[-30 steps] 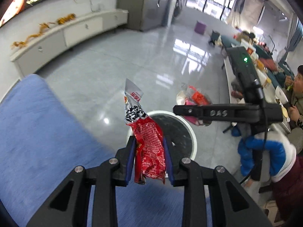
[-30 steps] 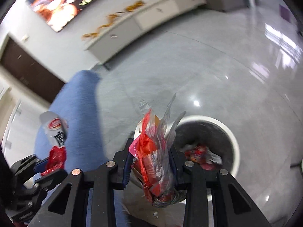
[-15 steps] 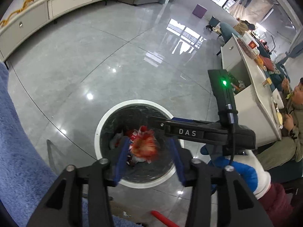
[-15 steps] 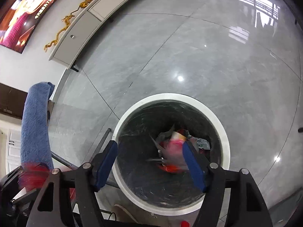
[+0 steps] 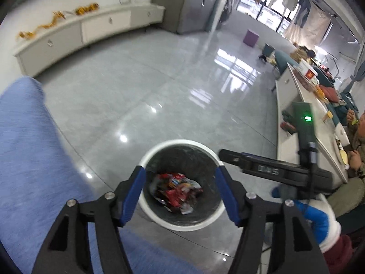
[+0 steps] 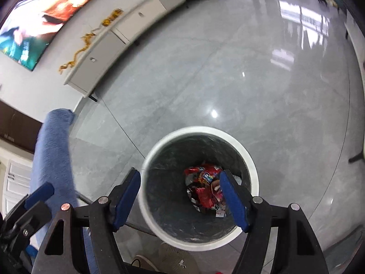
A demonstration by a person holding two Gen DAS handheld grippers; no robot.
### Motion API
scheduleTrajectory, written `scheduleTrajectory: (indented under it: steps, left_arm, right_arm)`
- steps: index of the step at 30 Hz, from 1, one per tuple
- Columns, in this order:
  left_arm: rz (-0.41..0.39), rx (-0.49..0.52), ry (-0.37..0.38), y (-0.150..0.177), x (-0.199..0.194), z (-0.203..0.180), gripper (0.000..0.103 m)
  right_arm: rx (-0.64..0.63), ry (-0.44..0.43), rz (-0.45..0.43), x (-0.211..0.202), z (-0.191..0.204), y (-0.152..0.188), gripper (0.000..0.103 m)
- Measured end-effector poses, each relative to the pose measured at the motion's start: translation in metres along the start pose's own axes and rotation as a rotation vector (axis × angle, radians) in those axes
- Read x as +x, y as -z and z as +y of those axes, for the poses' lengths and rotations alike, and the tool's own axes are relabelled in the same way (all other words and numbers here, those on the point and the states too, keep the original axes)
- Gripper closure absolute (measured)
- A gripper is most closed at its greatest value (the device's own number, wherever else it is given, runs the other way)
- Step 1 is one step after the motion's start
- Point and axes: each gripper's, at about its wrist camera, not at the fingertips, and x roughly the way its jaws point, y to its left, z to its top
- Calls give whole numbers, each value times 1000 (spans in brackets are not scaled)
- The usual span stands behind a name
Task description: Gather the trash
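Observation:
A round white-rimmed bin point(image 5: 157, 219) point(image 6: 248, 157) with a dark liner stands on the grey floor below both grippers. Red and silver snack wrappers point(image 5: 176, 190) point(image 6: 204, 191) lie crumpled at its bottom. My left gripper point(image 5: 180, 178) hangs over the bin with its jaws opening and nothing between them. My right gripper point(image 6: 180, 181) is open above the bin, also empty. In the left wrist view the right gripper point(image 5: 255, 166) shows from the side, held by a hand in a blue and white glove point(image 5: 317, 219). The left gripper's blue pads point(image 6: 40, 193) show at the lower left of the right wrist view.
A blue cloth-covered surface point(image 5: 29, 159) point(image 6: 53, 157) lies left of the bin. A long white cabinet point(image 5: 75, 34) point(image 6: 118, 36) runs along the far wall. A white counter point(image 5: 303, 105) with a seated person point(image 5: 355, 141) is at the right. A slipper point(image 6: 175, 259) lies by the bin.
Both grippers carried wrappers over the bin, opened and dropped them in; the wrappers now lie at the bottom. The left jaws have spread wider since half a second ago.

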Motion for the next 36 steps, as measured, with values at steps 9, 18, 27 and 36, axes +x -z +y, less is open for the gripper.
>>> scheduleTrajectory:
  steps: [9, 18, 27, 36]
  left_arm:
    - [-247, -73, -203, 31, -132, 40, 30]
    - [-516, -168, -429, 84, -273, 50, 23]
    - [-602, -196, -674, 146, -326, 40, 8]
    - [-567, -227, -723, 169, -328, 55, 5]
  right_arm:
    - [-274, -20, -225, -105, 115, 43, 24]
    - [-530, -101, -407, -180, 204, 97, 13]
    - [-664, -116, -516, -200, 239, 142, 4]
    - [-732, -87, -531, -189, 256, 161, 1]
